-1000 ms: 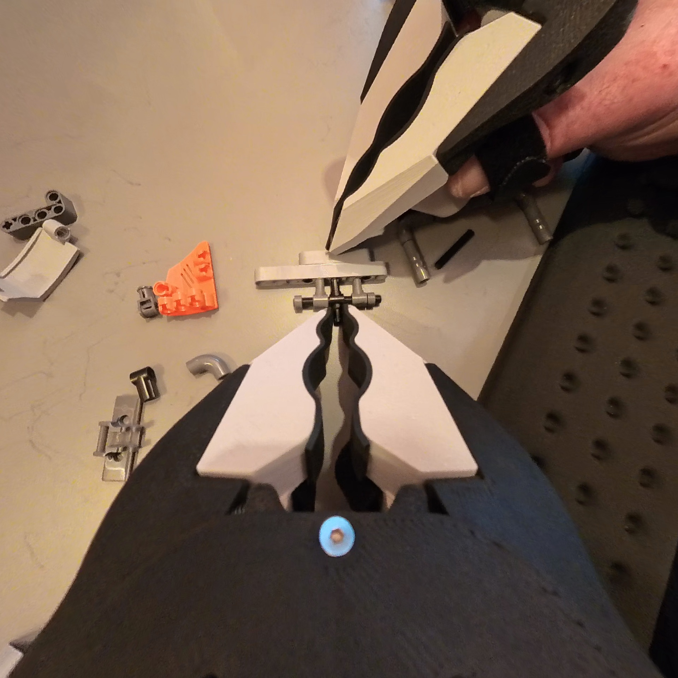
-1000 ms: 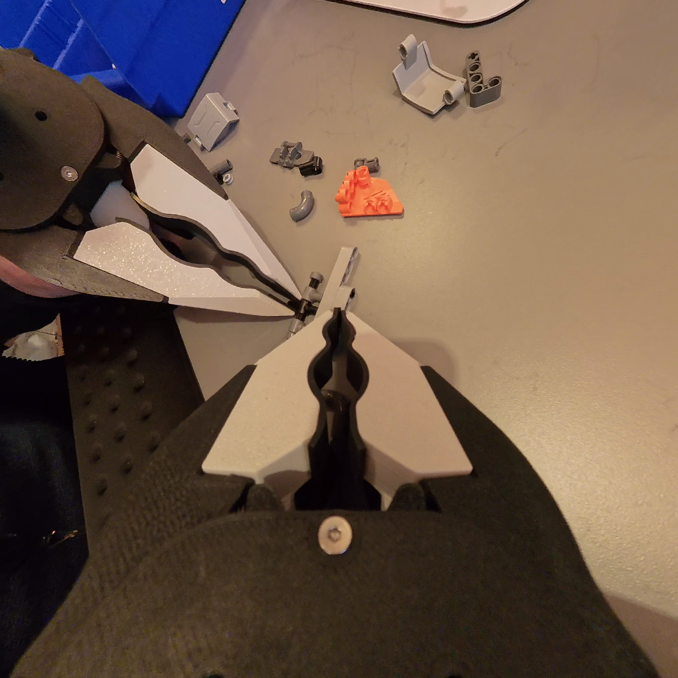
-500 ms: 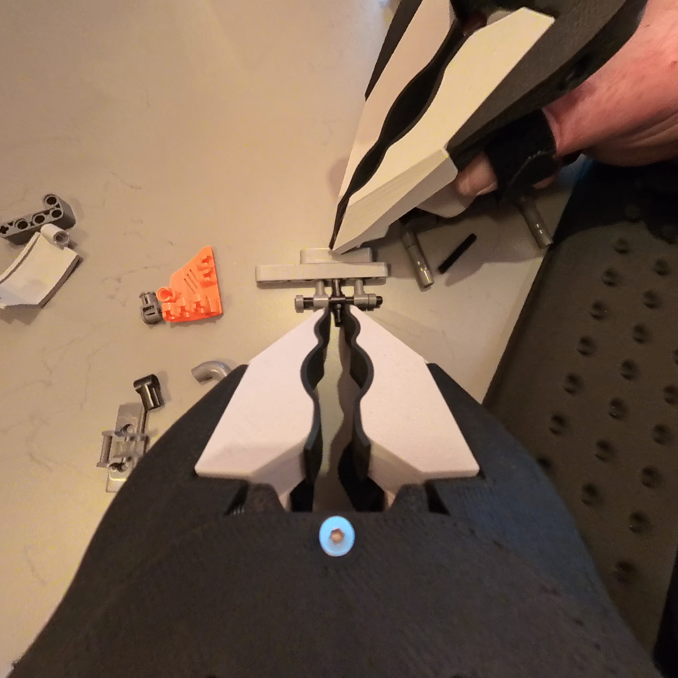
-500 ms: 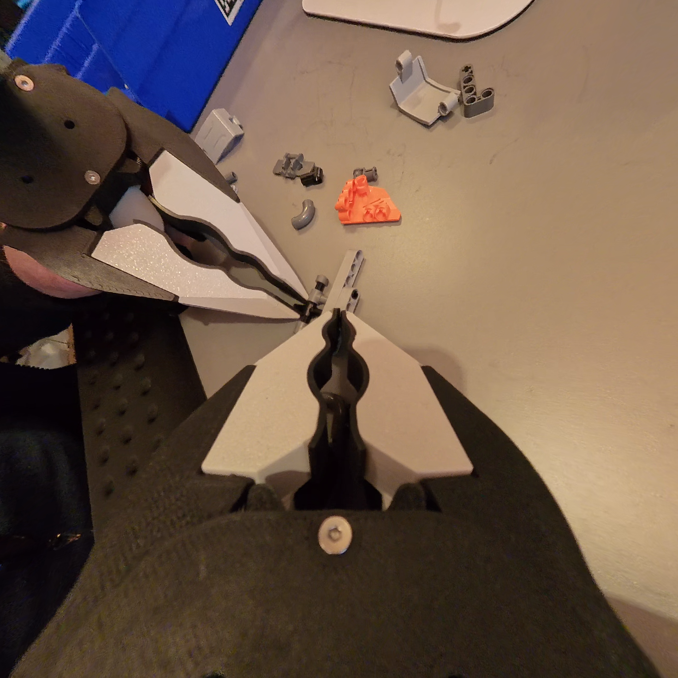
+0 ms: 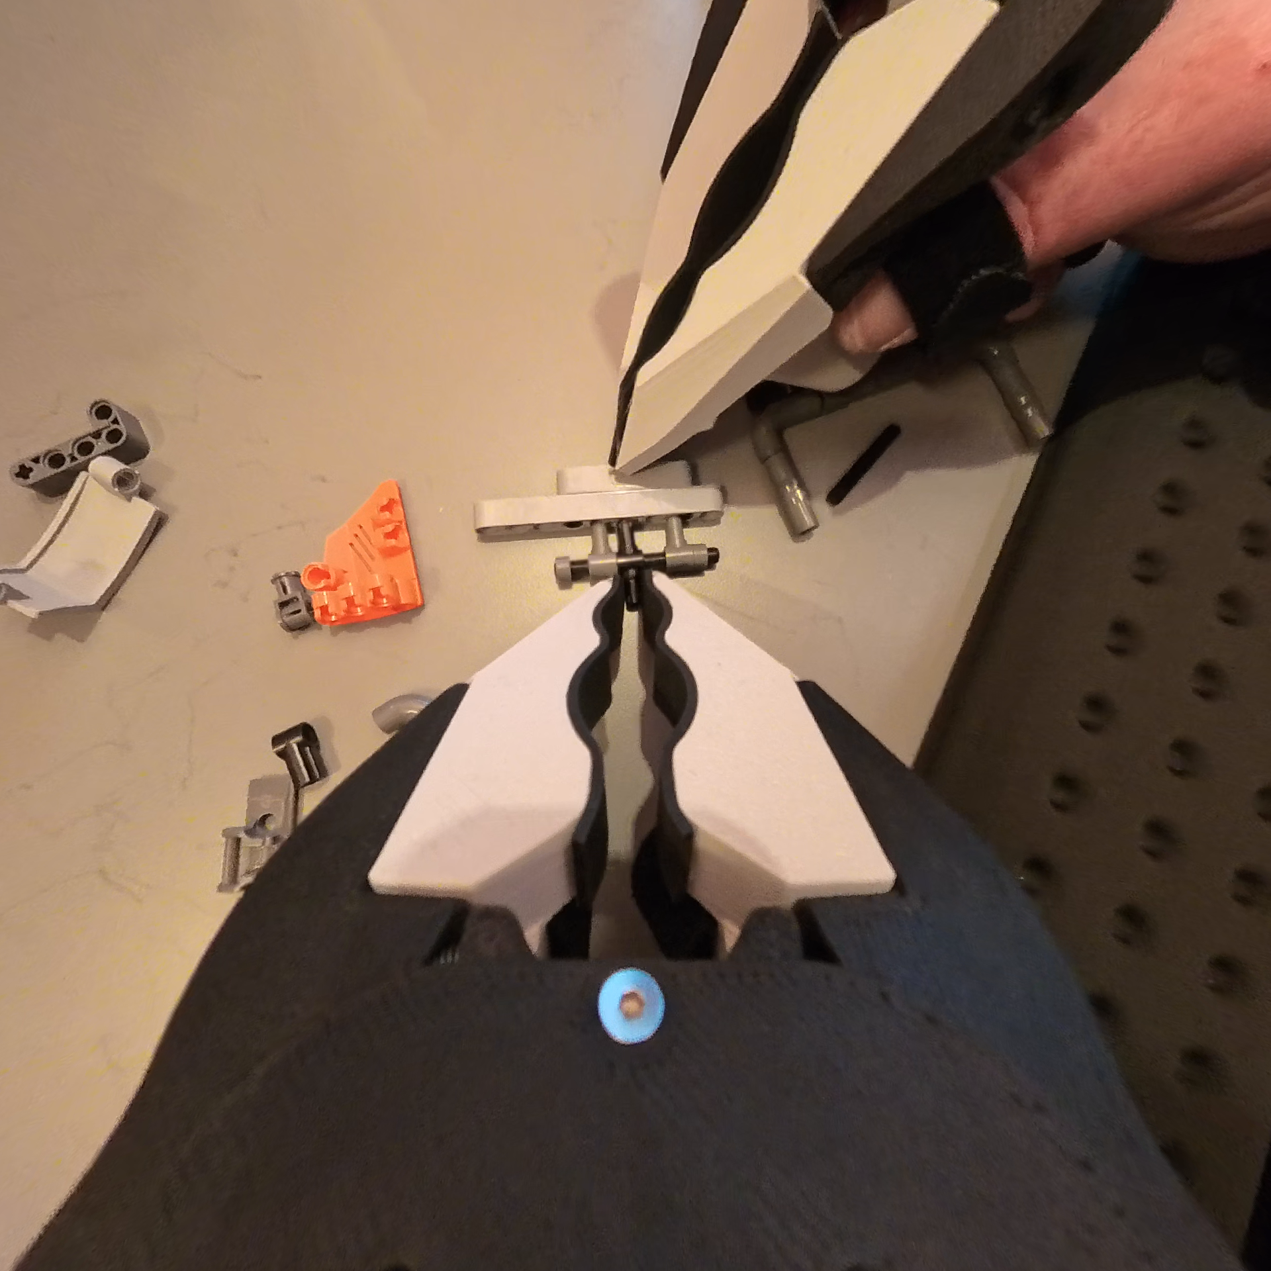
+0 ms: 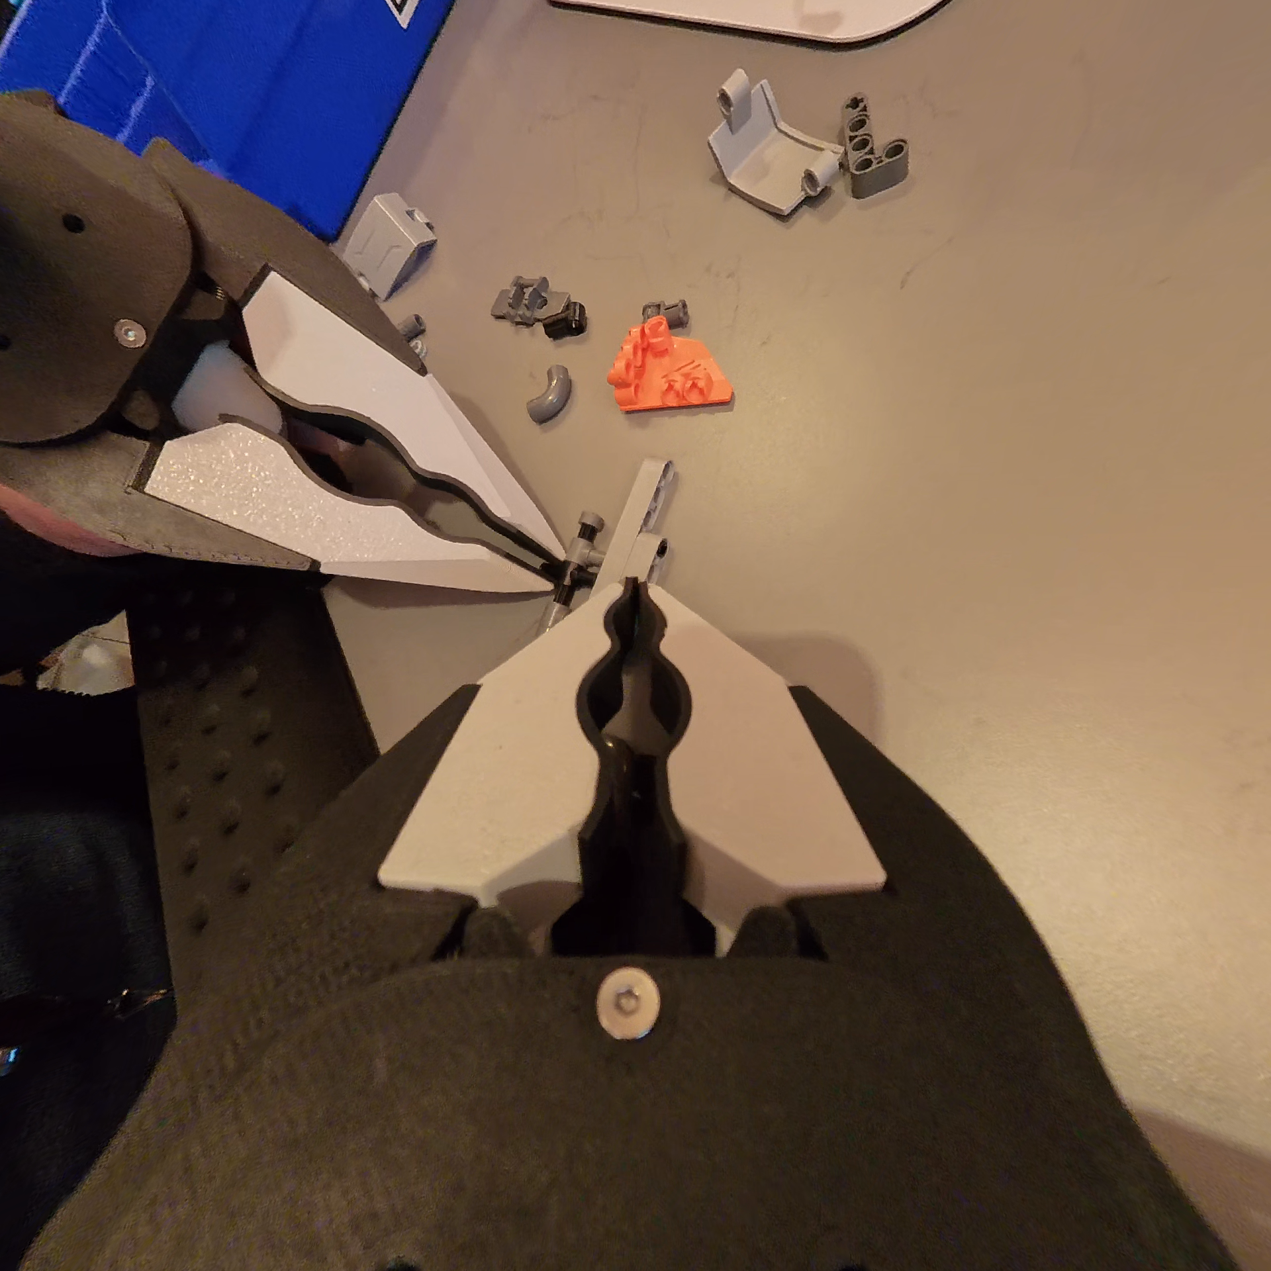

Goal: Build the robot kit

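Observation:
A small brick assembly is held between both grippers just above the table: a light grey beam [image 5: 536,514] with two grey connectors and a dark cross axle [image 5: 633,562] under it. My left gripper [image 5: 631,600] is shut on a short black pin that sticks out of the axle. My right gripper [image 5: 617,459] comes in from the upper right, held by a gloved hand [image 5: 963,275], and is shut on the raised end of the beam. In the right wrist view my right gripper [image 6: 636,586] pinches the beam [image 6: 646,502], and the left gripper [image 6: 556,571] meets it from the left.
Loose parts lie on the table: an orange wedge [image 5: 368,560] [image 6: 670,382], a grey curved panel [image 5: 79,550], a dark L-beam [image 5: 82,447], a grey elbow [image 6: 550,402], grey pins [image 5: 784,474]. A black dotted mat [image 5: 1135,688] borders the table. A blue box [image 6: 241,89] stands at the far left. Less than 4 cm separates the two grippers' tips.
Both grippers keep their hold on the assembly. The right wrist view has drifted a little, and the left gripper in it sits slightly farther right.

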### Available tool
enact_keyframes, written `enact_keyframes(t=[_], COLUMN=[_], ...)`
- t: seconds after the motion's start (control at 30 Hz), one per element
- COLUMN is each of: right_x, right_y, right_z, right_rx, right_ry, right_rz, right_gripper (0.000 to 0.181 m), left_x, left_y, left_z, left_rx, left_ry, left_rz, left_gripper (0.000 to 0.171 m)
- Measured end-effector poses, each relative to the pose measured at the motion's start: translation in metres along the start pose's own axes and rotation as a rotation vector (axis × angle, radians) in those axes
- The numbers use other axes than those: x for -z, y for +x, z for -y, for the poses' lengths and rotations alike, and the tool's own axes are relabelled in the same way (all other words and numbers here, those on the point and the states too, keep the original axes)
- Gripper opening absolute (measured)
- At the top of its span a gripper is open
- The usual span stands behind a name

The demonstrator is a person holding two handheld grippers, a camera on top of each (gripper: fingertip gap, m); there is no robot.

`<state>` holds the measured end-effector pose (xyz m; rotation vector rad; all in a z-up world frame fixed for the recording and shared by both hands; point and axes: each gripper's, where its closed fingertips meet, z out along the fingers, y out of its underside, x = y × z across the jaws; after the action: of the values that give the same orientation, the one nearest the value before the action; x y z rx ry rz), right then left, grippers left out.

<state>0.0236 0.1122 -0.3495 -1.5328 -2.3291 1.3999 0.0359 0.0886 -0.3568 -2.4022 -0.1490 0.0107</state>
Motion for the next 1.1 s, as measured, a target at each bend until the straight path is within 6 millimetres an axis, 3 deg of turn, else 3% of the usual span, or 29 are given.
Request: enact_keyframes(t=[1.1], right_x=[0.0030], right_y=[-0.0036], right_z=[0.0047], right_rx=[-0.001], right_ry=[0.039], right_rz=[0.024], right_gripper=[0.000], left_x=[-0.0033], left_y=[0.0000], left_z=[0.0025], left_rx=[-0.075], left_ry=[-0.152], left_rz=[0.021], left_gripper=[0.006])
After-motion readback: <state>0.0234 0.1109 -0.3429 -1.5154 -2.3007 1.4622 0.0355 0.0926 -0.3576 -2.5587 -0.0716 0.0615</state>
